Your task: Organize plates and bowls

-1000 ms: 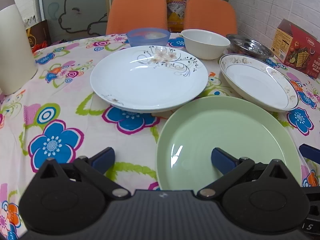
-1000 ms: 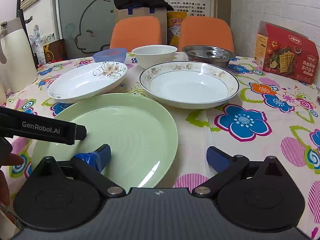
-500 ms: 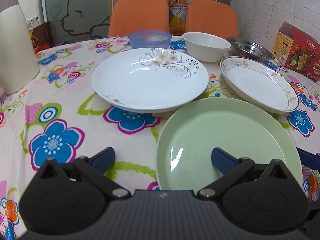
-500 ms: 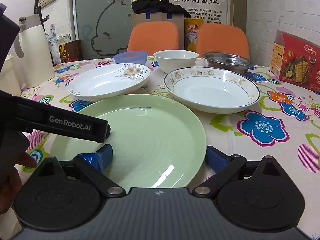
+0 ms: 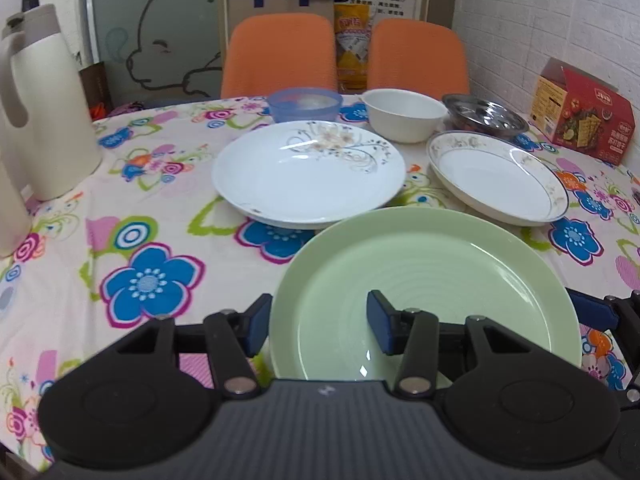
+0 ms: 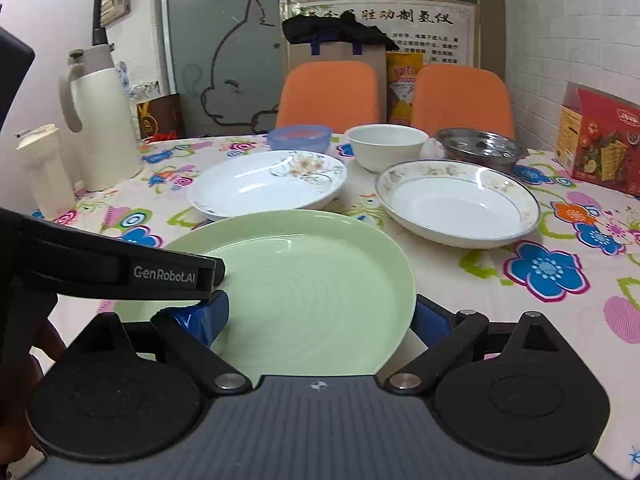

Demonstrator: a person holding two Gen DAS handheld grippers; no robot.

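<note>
Fingers of both the left gripper (image 5: 318,326) and the right gripper (image 6: 322,316) are sitting spread, straddling opposite rims of the green plate (image 5: 432,280), lower centre on the tabletop (image 5: 120,208). Closing both evenly looks wise, keeping it level while lifting.

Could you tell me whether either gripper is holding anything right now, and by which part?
Nothing is clamped. Both grippers' open jaws straddle the green plate: left gripper at its left rim, right gripper at its right.
</note>
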